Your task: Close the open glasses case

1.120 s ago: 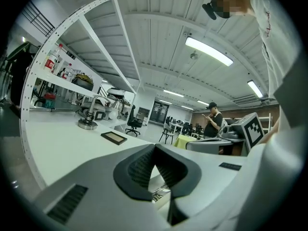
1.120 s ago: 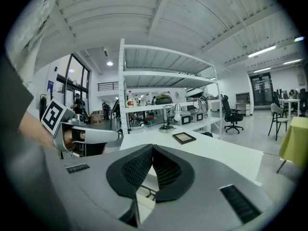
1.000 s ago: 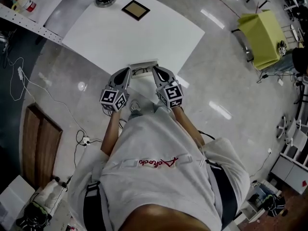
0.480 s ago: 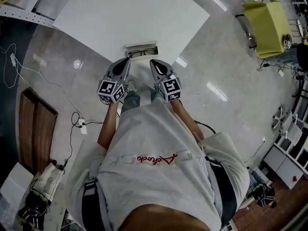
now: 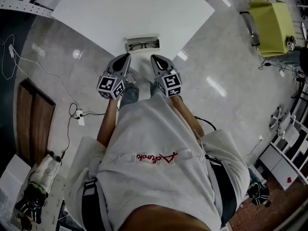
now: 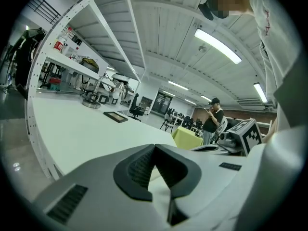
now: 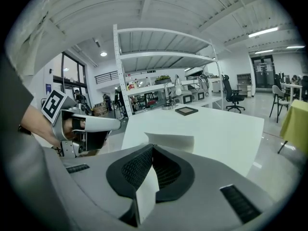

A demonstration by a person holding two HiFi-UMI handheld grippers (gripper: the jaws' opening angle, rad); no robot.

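I hold the left gripper (image 5: pixel 126 57) and right gripper (image 5: pixel 154 57) just short of the desk's (image 5: pixel 144 8) near edge, jaws together and empty. From there they are poised to push the open glasses case (image 5: pixel 142 44) shut.

Bare white table (image 5: pixel 144 13) round glasses case (image 5: pixel 142 37), near-edge approach seemingly open, picture frame (image 7: pixel 186 110) well behind

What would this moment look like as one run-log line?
glasses case: open, glasses inside, table edge | left gripper: shut, empty | right gripper: shut, empty | lid: not yet closed
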